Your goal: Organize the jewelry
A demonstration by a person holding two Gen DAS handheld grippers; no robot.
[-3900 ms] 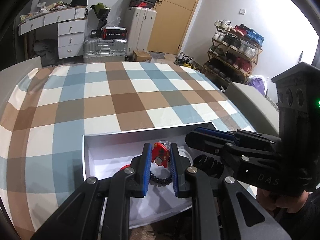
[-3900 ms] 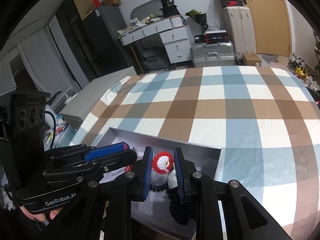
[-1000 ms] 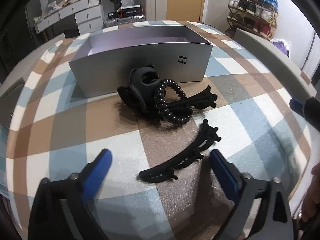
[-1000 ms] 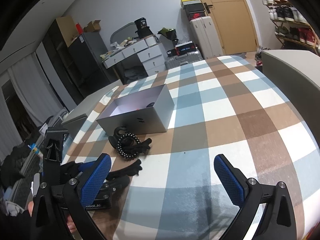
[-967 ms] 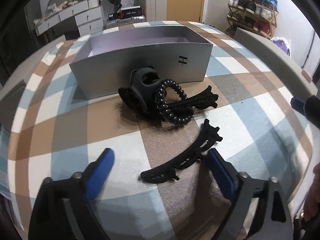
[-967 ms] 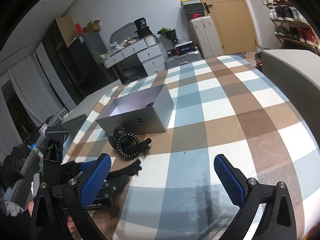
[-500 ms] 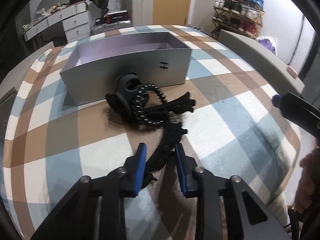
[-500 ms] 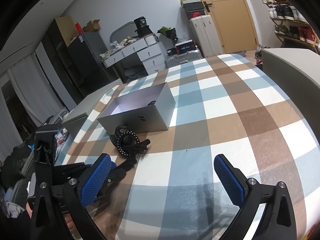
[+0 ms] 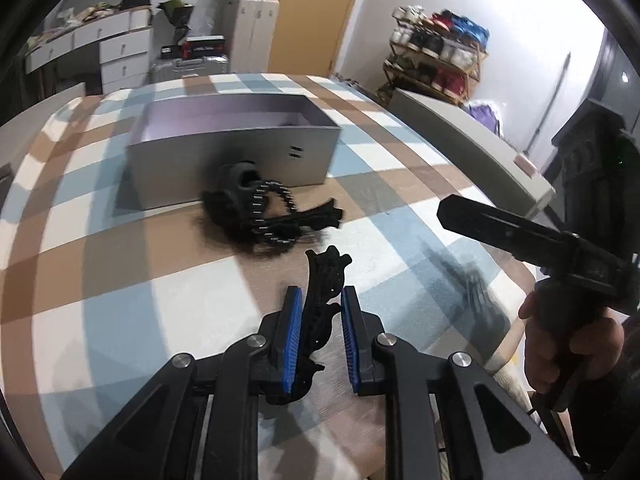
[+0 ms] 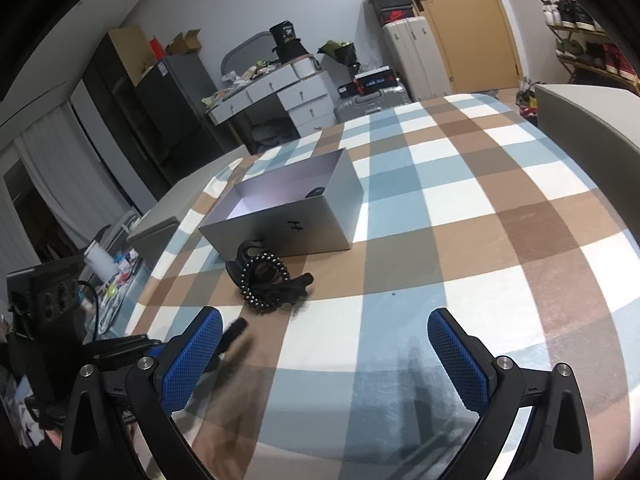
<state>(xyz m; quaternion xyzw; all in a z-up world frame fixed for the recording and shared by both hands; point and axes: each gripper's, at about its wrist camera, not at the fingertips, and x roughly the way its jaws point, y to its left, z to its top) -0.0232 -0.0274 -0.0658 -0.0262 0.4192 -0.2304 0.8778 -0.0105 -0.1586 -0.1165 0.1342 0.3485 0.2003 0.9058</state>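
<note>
1. The left hand-held gripper (image 9: 318,332) is closed on the black hair clip (image 9: 324,296), lengthwise between the pads, probably for carrying to the box.
2. The right hand-held gripper (image 10: 324,356) is spread wide and holds nothing.
3. The remaining pile of accessories (image 9: 260,216) lies on the bench (image 9: 120,300) at 12 o'clock, just before the grey box (image 9: 236,160).

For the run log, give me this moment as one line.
left gripper: shut on black hair clip | right gripper: open, empty | grey box: open

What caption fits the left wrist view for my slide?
Left gripper shut on a black hair clip above the checked cloth, with the grey box ahead.
</note>
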